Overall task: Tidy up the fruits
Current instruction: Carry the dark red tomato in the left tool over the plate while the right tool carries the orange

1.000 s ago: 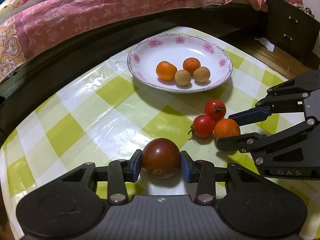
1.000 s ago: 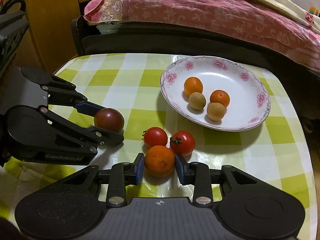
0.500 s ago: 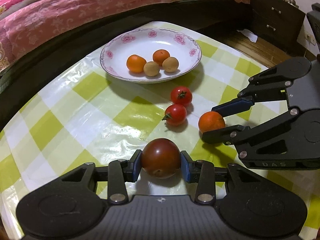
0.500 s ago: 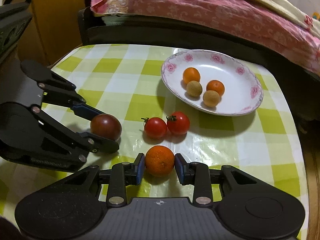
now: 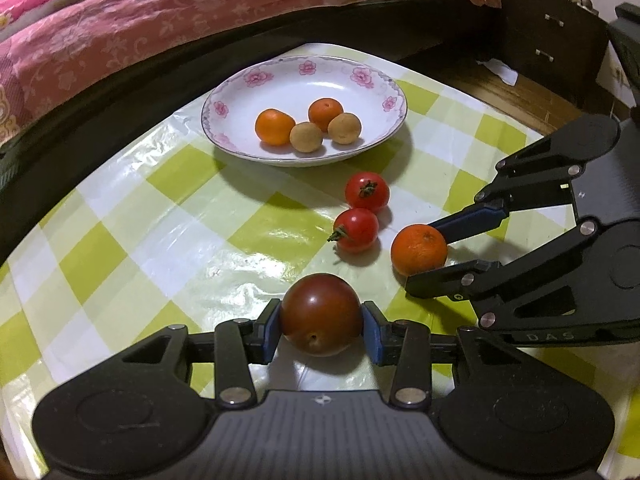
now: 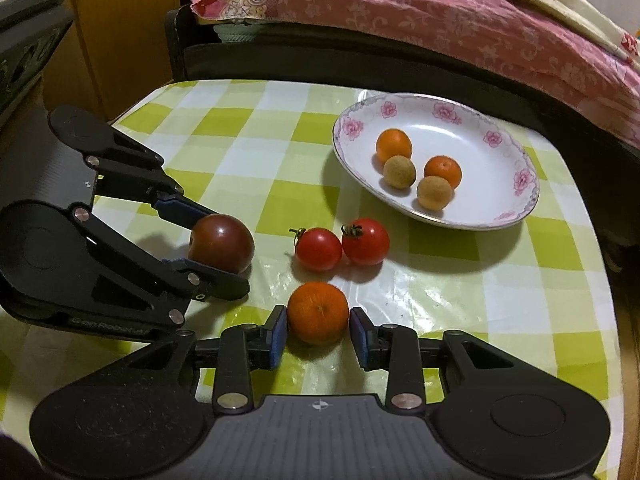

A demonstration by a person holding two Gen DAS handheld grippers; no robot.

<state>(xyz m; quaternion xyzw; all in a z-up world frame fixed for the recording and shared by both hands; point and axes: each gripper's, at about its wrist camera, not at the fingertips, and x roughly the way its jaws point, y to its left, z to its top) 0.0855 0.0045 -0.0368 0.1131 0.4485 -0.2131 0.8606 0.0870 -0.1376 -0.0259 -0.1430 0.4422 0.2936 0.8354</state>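
My L gripper [image 5: 321, 326] is clamped on the dark tomato [image 5: 321, 313], blue pads pressed to both its sides, fruit sitting low over the checked cloth [image 5: 160, 248]. My R gripper [image 6: 318, 330] brackets the orange [image 6: 318, 313]: its pads sit just beside the peel w/ slim gaps showing in the R wrist view, so jaws slightly apart, not squeezing. Seen from the L tool, the R gripper is just ahead and to the right w/ the orange at its tips; from the R tool, the L gripper lies ahead-left. Past both tools, two red tomatoes [image 5: 362, 212] rest on the cloth, touching each other. Further ahead stands the floral plate [image 5: 372, 80], holding two small oranges [image 5: 275, 127] and two tan round fruits [image 5: 306, 137], bunched together. Beyond it: pink bedding [image 5: 160, 20].
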